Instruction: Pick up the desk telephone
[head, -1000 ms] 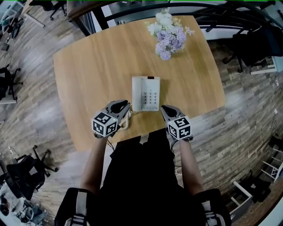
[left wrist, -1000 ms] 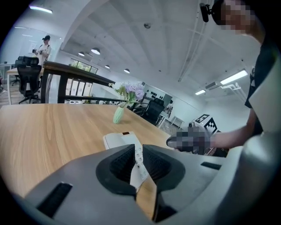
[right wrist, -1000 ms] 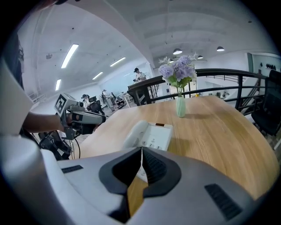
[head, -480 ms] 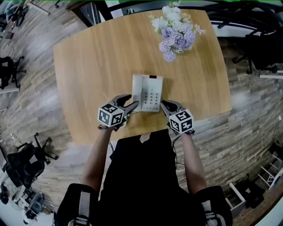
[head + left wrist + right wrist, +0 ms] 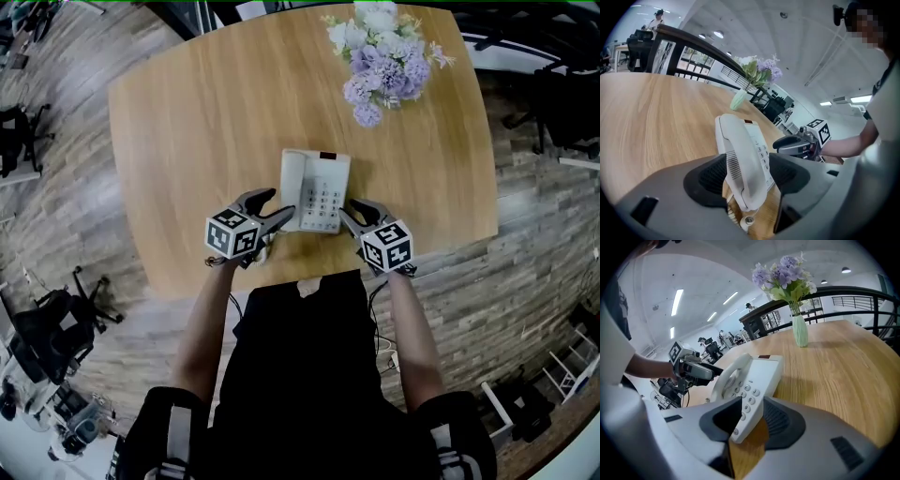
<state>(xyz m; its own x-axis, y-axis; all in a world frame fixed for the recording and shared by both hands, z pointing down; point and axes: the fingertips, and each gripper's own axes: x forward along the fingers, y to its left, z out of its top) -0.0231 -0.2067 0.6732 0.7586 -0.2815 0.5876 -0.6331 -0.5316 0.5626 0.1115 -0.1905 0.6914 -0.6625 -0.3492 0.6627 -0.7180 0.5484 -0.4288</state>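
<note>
A white desk telephone (image 5: pixel 315 190) lies flat on the wooden table (image 5: pixel 187 131), handset on its left side. My left gripper (image 5: pixel 270 209) is at its near left corner. Its jaws have just been opening, and the handset's near end (image 5: pixel 743 187) sits between the pads with a gap on the keypad side. My right gripper (image 5: pixel 353 212) is at the near right corner. Its jaws have also just been opening, and the phone's corner (image 5: pixel 745 420) lies between them without being pressed. The coiled cord (image 5: pixel 735 216) hangs under the handset.
A pale green vase of white and purple flowers (image 5: pixel 382 58) stands at the table's far right, well beyond the phone. The table's near edge (image 5: pixel 281 272) runs just behind both grippers. Office chairs (image 5: pixel 42 337) stand on the wood floor around the table.
Both grippers have come down and forward to the phone's near corners. Their jaws, shut a second ago, now stand apart, the left opening first.
</note>
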